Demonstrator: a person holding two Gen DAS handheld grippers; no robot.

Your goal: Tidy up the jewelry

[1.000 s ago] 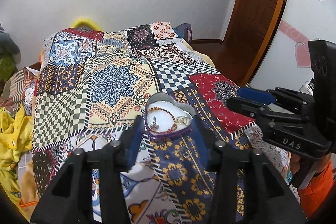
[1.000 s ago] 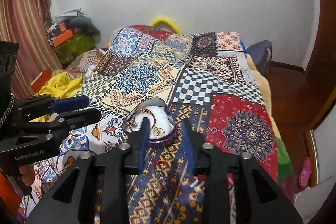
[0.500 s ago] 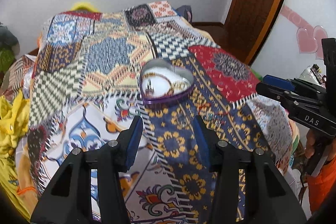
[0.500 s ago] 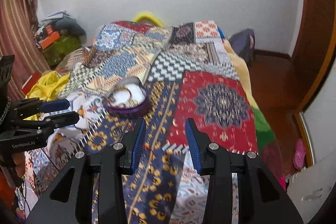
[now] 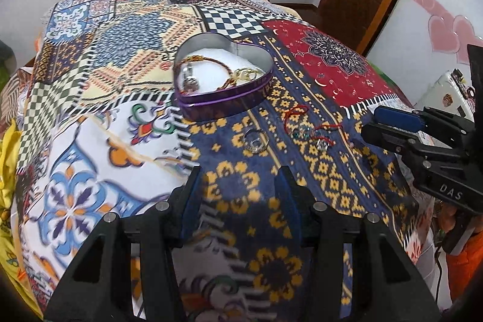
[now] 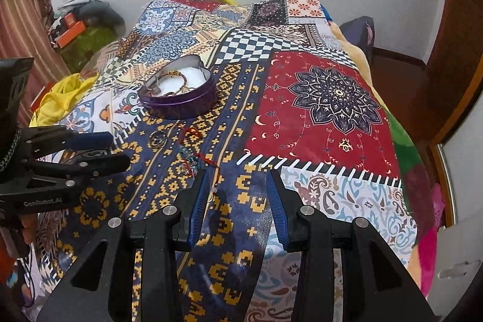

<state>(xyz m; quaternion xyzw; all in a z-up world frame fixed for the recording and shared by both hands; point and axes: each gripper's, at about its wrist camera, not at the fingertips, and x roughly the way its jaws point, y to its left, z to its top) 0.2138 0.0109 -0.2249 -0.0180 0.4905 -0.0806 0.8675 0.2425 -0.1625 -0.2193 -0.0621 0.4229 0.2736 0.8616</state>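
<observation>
Black left gripper (image 5: 238, 186), blue-padded fingers (image 5: 193, 195), silver screws, seemingly orange sleeve (image 5: 465, 267).

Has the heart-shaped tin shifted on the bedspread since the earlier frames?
No. The heart-shaped tin sits at the same junction of the navy-and-yellow band and the cream panel. Only the cameras have tilted down.

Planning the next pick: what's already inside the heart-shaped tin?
In the heart-shaped tin: a braided bracelet, a gold clasp, a small silver charm on white lining. Its near wall hides the front floor.

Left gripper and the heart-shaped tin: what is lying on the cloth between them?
In the left wrist view, only a clear ring lies on the cloth between the left gripper and the heart-shaped tin.
</observation>
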